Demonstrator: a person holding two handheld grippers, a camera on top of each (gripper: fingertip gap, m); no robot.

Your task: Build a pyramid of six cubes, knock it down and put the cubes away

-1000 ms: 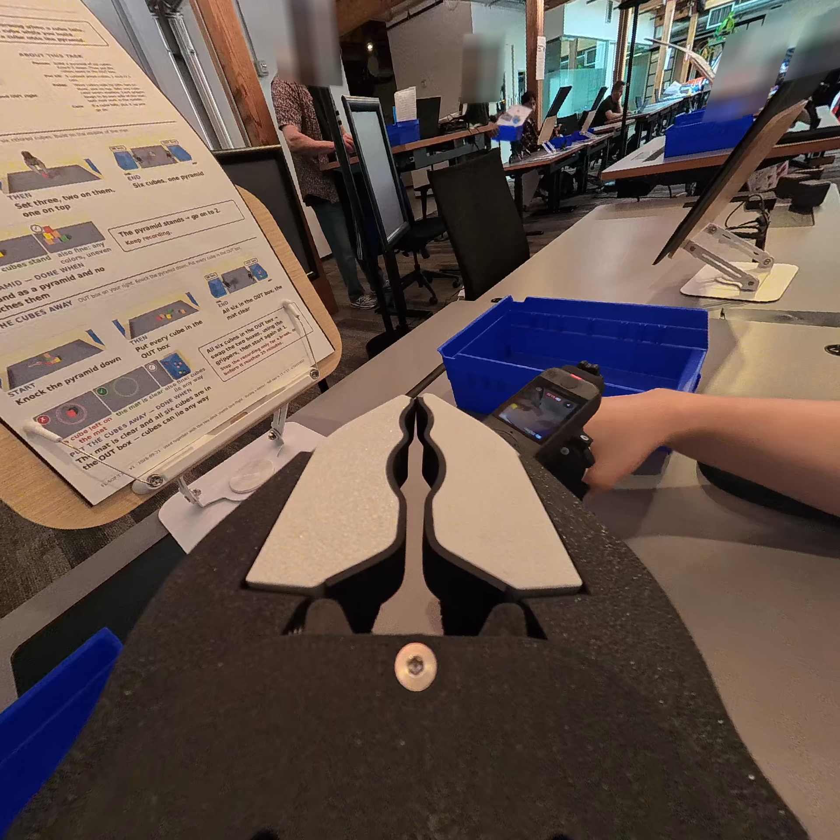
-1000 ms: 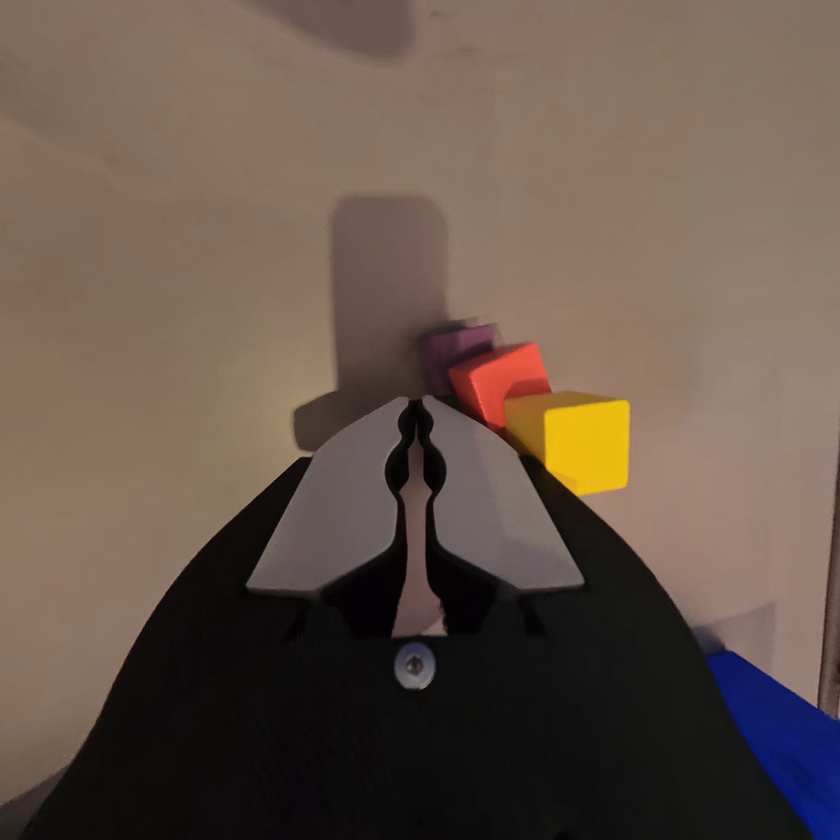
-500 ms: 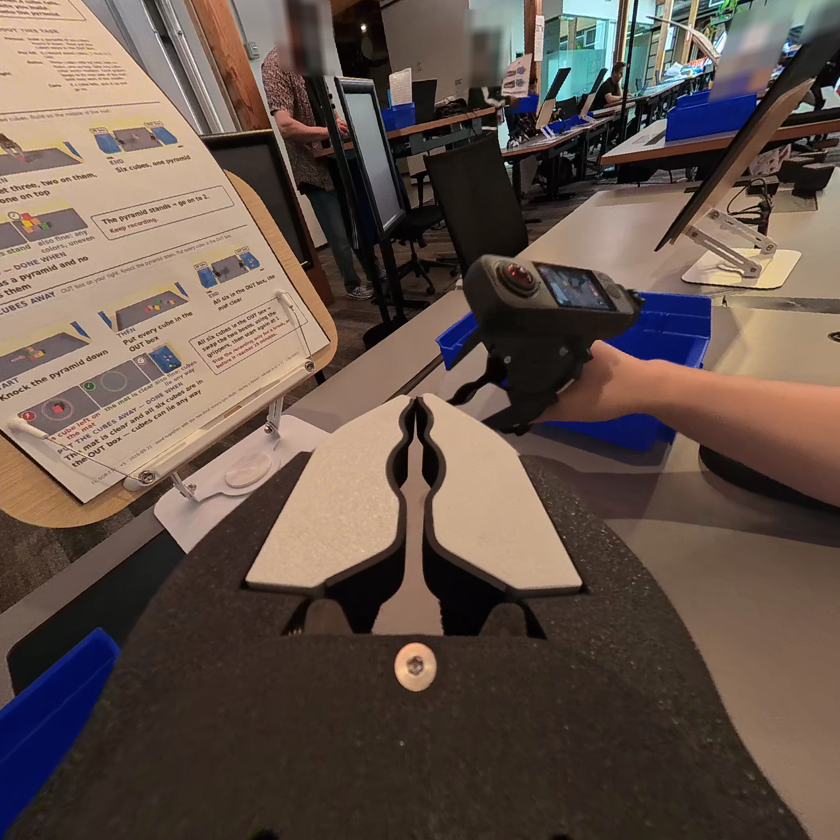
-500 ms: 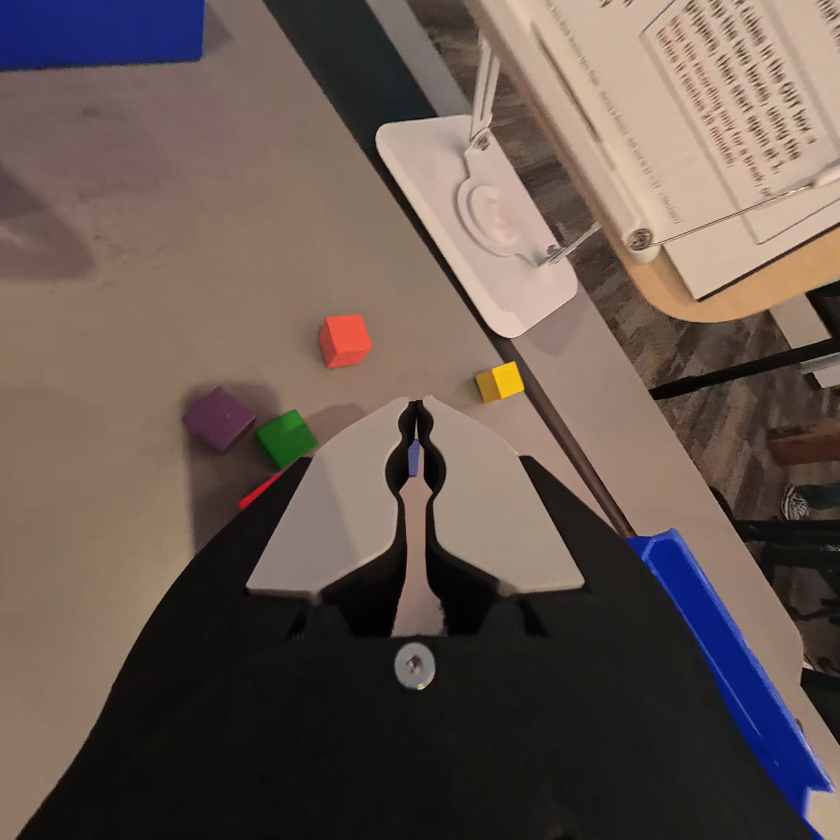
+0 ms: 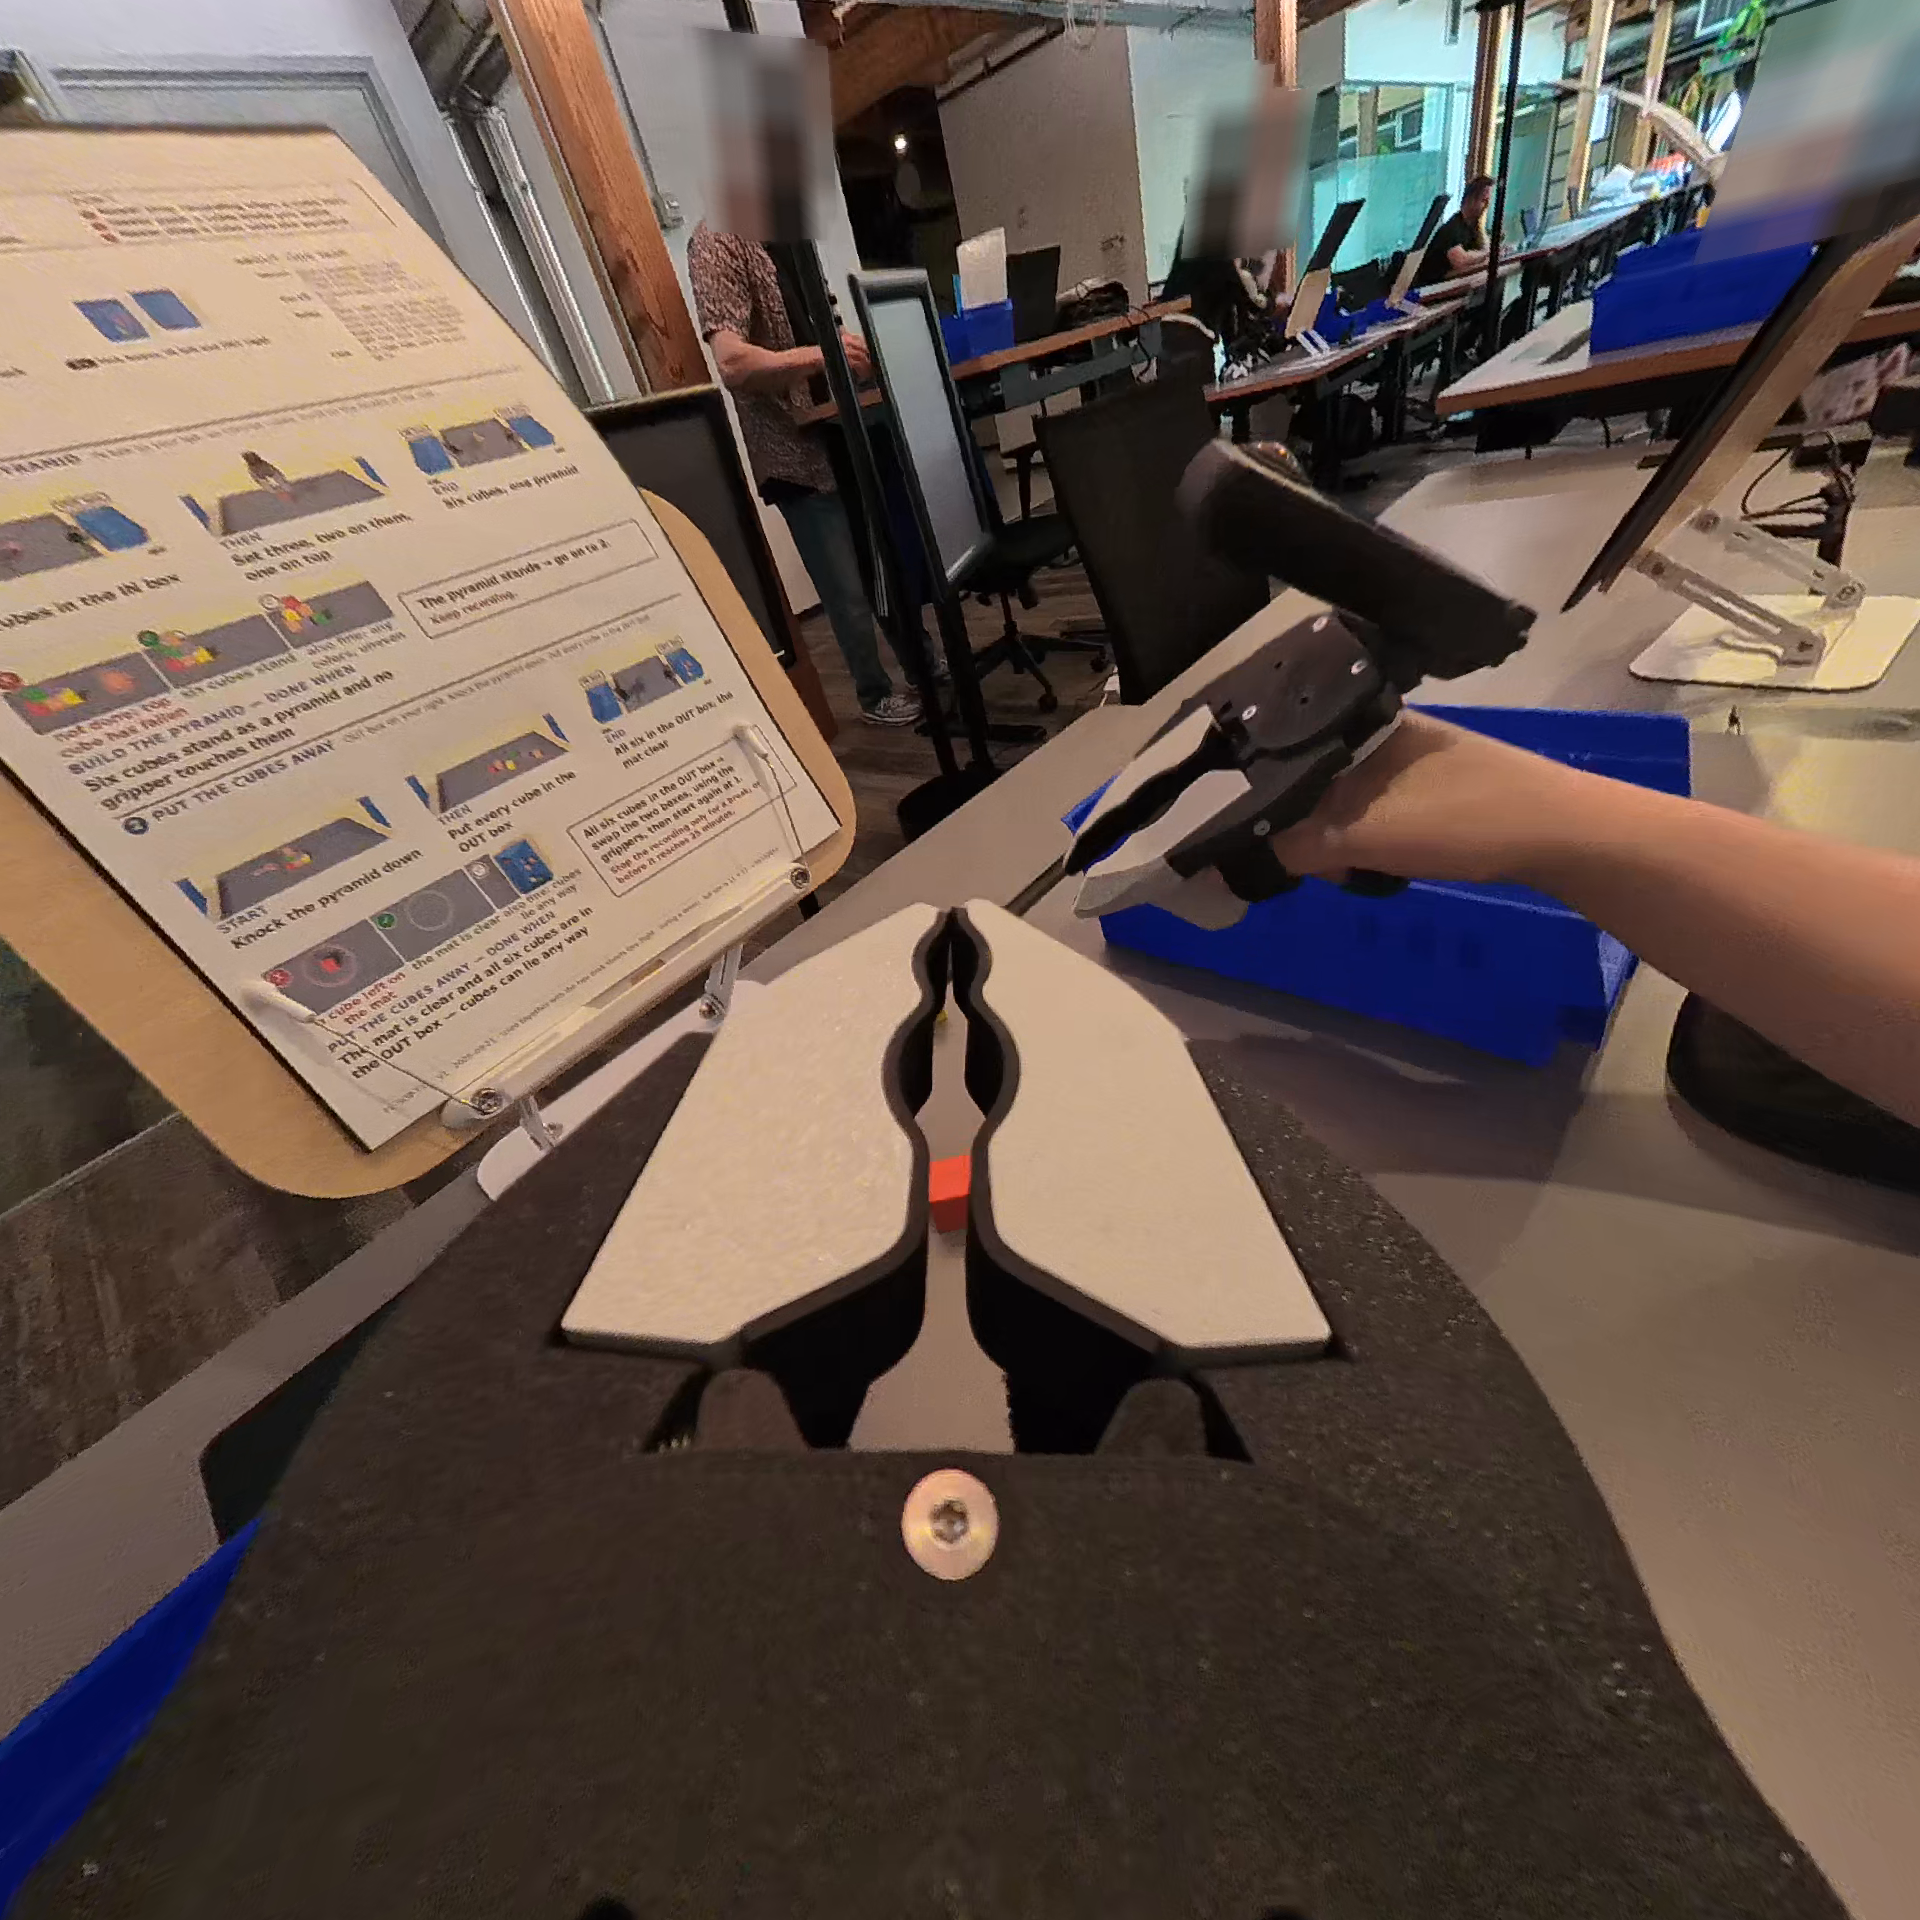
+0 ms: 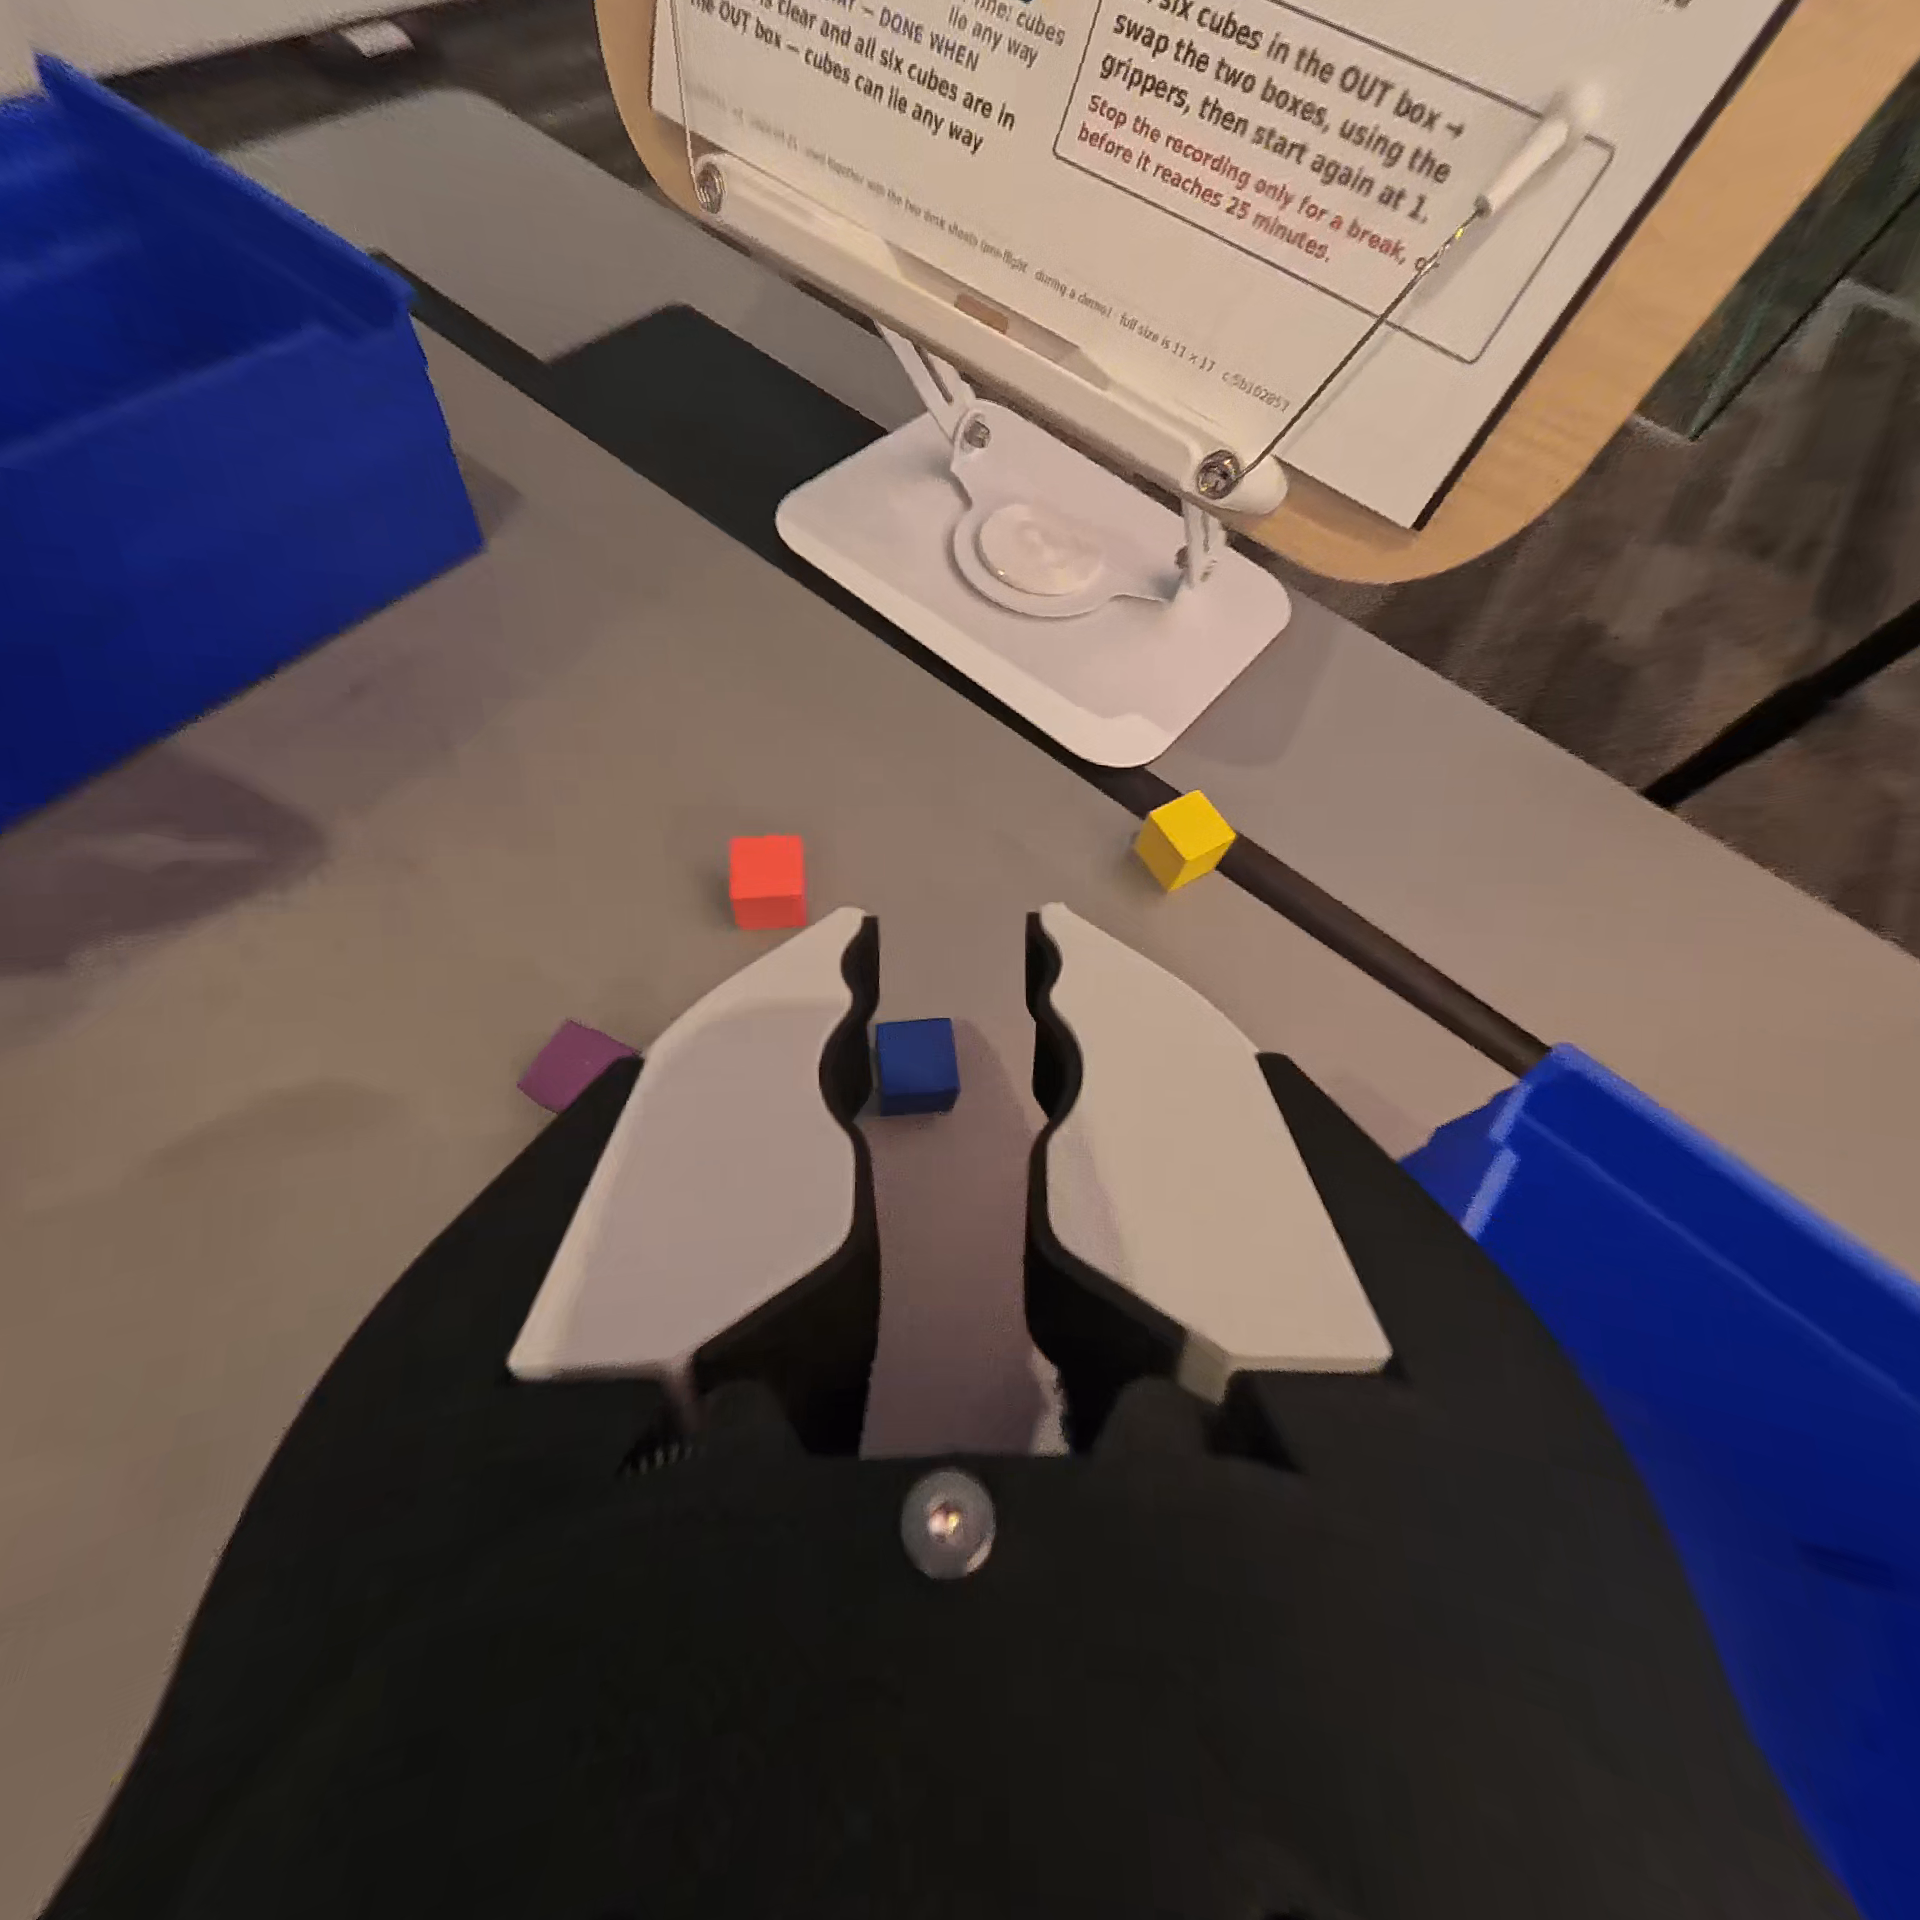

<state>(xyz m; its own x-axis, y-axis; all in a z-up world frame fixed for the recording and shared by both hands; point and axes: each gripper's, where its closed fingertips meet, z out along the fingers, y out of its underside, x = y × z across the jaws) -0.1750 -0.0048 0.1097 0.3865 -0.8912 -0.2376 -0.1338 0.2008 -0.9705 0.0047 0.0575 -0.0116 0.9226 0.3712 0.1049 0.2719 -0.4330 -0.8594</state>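
- Your left gripper (image 5: 951, 928) hides most of the orange cube (image 5: 948, 1191); only a sliver shows through the narrow slit between its fingers.
- A speck of yellow shows higher in that slit, too small to identify.
- Your right gripper (image 6: 948, 935) covers part of the purple cube (image 6: 569, 1062), so only one corner shows beside its left finger.
- Both blue bins are cut off by the picture edges: one (image 6: 197, 488) at the left, one (image 6: 1704, 1351) at the right.
- The instruction board (image 6: 1195, 187) runs past the top edge.
- In the left wrist view, your forearm (image 5: 1662, 914) hides part of the far blue bin (image 5: 1403, 956).
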